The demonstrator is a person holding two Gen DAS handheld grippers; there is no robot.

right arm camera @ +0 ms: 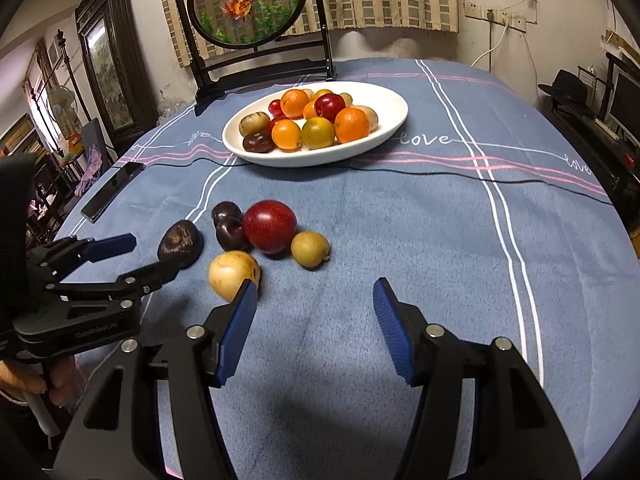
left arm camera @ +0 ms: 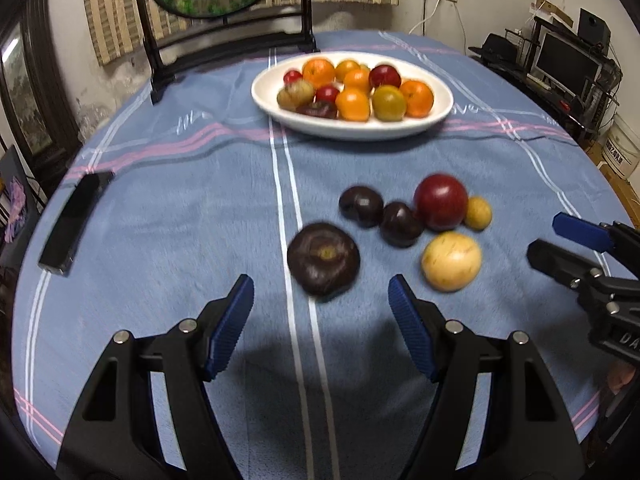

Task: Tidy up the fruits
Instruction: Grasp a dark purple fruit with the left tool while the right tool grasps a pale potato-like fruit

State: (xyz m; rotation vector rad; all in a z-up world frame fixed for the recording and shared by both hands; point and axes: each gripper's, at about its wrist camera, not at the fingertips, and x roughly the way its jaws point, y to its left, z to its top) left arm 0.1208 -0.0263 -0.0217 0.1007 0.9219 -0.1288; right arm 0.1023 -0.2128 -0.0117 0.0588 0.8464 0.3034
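Fruits are lying loose; the dark flat fruit is sitting just ahead of the left gripper, whose fingers are standing apart and empty, likely lining up a grab. The right gripper is hovering likewise spread and empty, with the yellow fruit beside its left finger. The next move is calling for straddling and closing, then carrying to the plate.

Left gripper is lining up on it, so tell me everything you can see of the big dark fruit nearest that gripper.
The big dark fruit is deep purple-brown, squat and rounded, with a paler, ringed dimple facing up. Its skin looks matte and faintly ridged. It lies on the blue tablecloth beside the white stripes, apart from the other loose fruit, nothing visibly touching it but the cloth. The left gripper is open just short of it, with the fruit ahead of its tips and not yet between them.
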